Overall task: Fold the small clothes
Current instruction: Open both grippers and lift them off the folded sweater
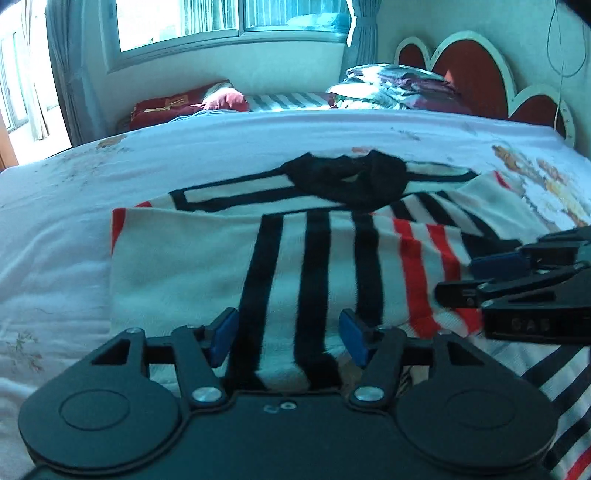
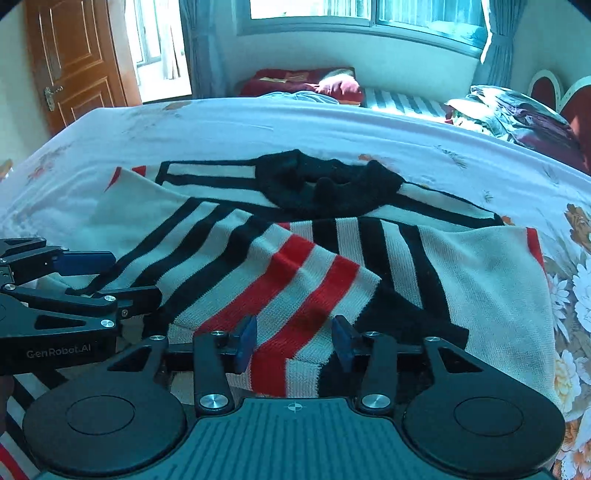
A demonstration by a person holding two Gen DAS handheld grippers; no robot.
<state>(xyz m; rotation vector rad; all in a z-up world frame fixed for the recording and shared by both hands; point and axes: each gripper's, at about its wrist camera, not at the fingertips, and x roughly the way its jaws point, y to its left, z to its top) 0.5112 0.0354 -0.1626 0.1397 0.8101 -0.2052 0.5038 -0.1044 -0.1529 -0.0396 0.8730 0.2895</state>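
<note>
In the left wrist view, a bed (image 1: 92,206) with a white flower-printed sheet fills the room's middle, with a window (image 1: 229,18) and blue curtains behind, a red scalloped headboard (image 1: 476,70) at the right, and a heap of bedding (image 1: 399,88) by it. A white sweater (image 1: 184,266) with black and red stripes lies spread on the sheet, its black collar on the far side. The left claw (image 1: 288,338) sits low over the near hem, jaws released, black-striped fabric lying between the blue pads; whether they touch it is hard to tell. The right claw (image 1: 480,277) reaches in from the right over a red-striped sleeve. In the right wrist view, a brown wooden door (image 2: 74,62) stands at the left, and red cushions (image 2: 295,83) rest under the window (image 2: 369,14). The sweater (image 2: 491,280) lies flat, one red-striped sleeve folded across its front. The right claw (image 2: 293,343) hangs over that sleeve's cuff, jaws parted and gripping nothing. The left claw (image 2: 107,275) enters from the left, released too, over the sweater's edge.
</note>
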